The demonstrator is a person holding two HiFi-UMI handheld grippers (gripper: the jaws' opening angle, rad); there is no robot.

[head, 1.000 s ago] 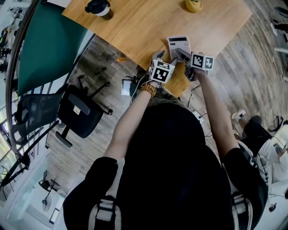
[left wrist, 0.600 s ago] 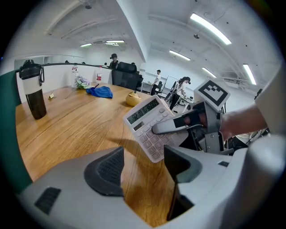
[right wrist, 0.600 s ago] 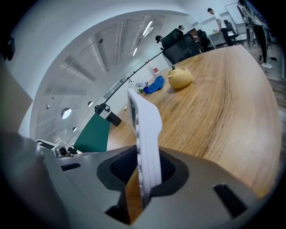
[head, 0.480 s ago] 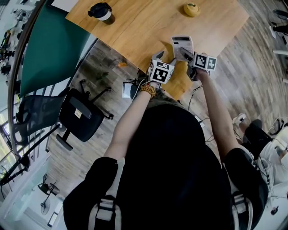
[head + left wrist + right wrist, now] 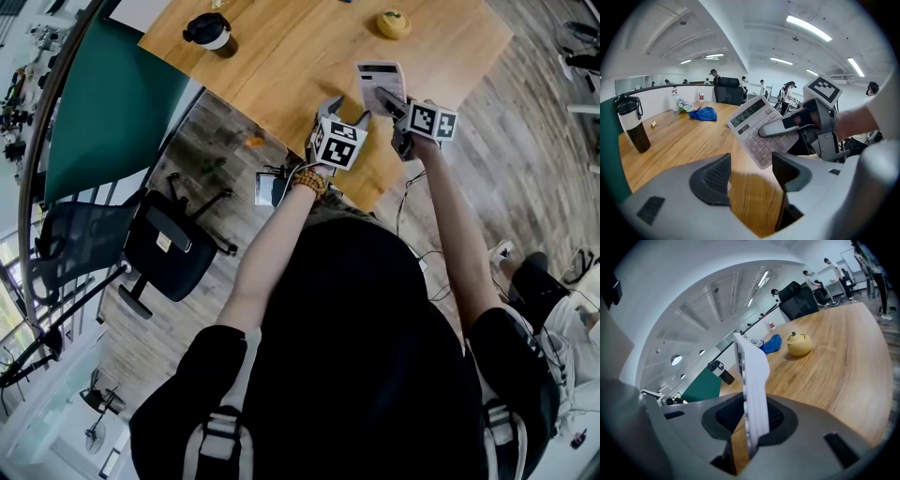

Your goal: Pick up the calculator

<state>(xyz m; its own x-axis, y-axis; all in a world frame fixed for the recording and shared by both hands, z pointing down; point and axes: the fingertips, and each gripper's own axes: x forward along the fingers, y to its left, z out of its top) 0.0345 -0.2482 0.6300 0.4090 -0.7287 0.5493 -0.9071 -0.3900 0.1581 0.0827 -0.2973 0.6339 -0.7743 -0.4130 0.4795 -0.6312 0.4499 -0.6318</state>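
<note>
The white calculator (image 5: 379, 80) is clamped edge-on between the jaws of my right gripper (image 5: 388, 103), raised and tilted above the wooden table (image 5: 281, 56) near its front edge. In the right gripper view the calculator (image 5: 752, 376) stands upright between both pads, with my right gripper (image 5: 752, 420) shut on it. From the left gripper view its keys and display (image 5: 752, 124) face me, a right finger (image 5: 780, 127) lying across the keys. My left gripper (image 5: 330, 112) hovers just left of it, open (image 5: 752, 176), with only tabletop between its jaws.
A dark tumbler with a white band (image 5: 208, 26) stands at the table's far left. A yellow round fruit (image 5: 392, 22) lies far right, and a blue cloth (image 5: 704, 114) farther back. A green partition (image 5: 103, 103) and an office chair (image 5: 159, 239) are on the left.
Both grippers have risen and shifted farther over the table. The calculator has come up with the right gripper and sits higher above the tabletop.
</note>
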